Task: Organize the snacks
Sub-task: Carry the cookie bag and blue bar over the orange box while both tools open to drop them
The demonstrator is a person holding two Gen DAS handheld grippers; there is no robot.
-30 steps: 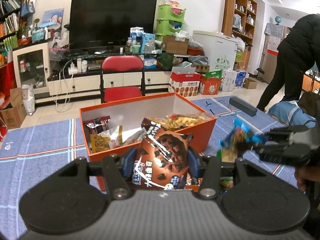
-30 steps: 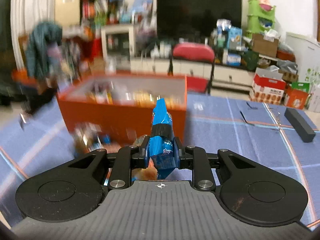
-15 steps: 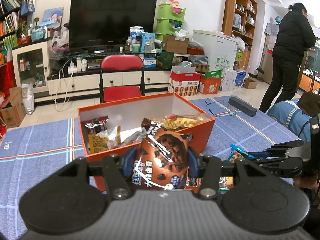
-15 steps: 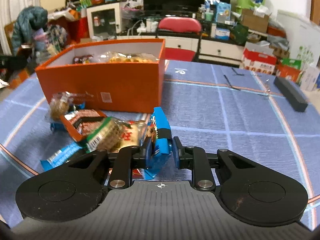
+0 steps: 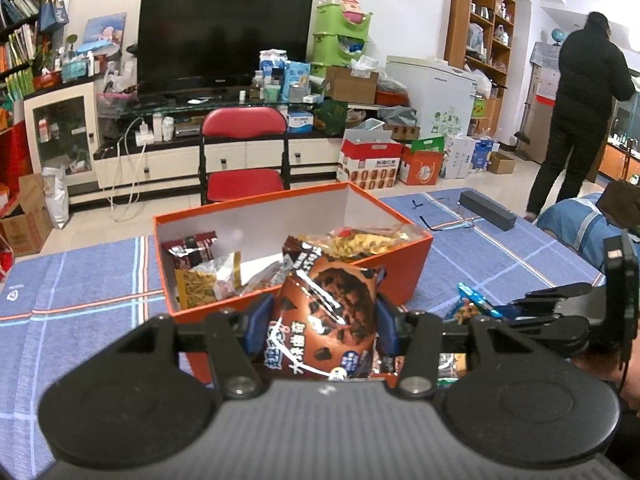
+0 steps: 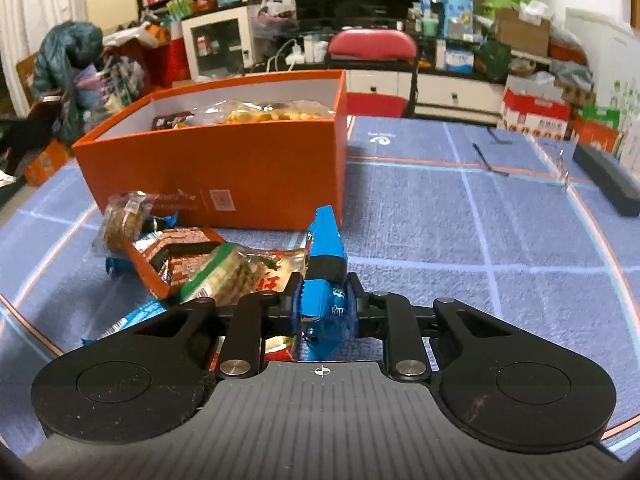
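Snacks sit partly in the orange box [image 6: 224, 168] on the table [image 6: 460, 232]: a yellow chip bag [image 5: 360, 240] and dark packets inside, a loose heap [image 6: 192, 256] just in front of it. Left tool [image 5: 324, 316] clamps a chocolate-cookie pouch [image 5: 328, 316] near the box's front wall; right tool [image 6: 322, 300] pinches a blue wrapper [image 6: 324, 264] beside the heap. Slippery foil could slide free, or the pouch could catch the rim.

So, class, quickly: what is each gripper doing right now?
Left gripper: shut on the brown cookie packet.
Right gripper: shut on the blue snack packet.
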